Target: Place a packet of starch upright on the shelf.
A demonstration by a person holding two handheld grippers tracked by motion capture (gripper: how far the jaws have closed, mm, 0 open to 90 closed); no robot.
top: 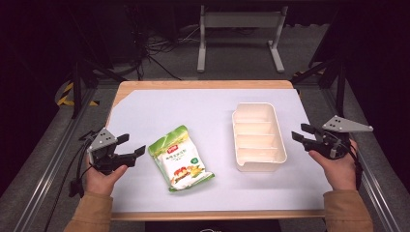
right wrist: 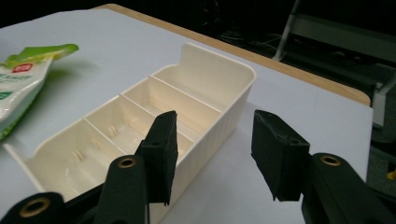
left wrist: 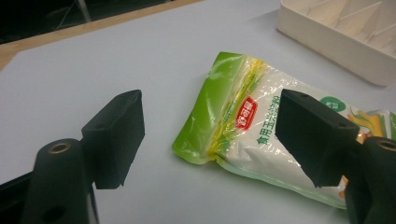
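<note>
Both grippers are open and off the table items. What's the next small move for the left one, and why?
Probably ease the left gripper forward over the near edge of the green-and-white bag. Its jaws stand open, empty and just short of the bag, which lies flat beside the empty divided tray.

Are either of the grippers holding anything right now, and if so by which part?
Nothing is held. The left gripper is open beside the bag, and the right gripper is open beside the tray.

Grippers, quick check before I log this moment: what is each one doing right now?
Left gripper: open, holding nothing, beside the green bag.
Right gripper: open, holding nothing, beside the cream divided tray.
</note>
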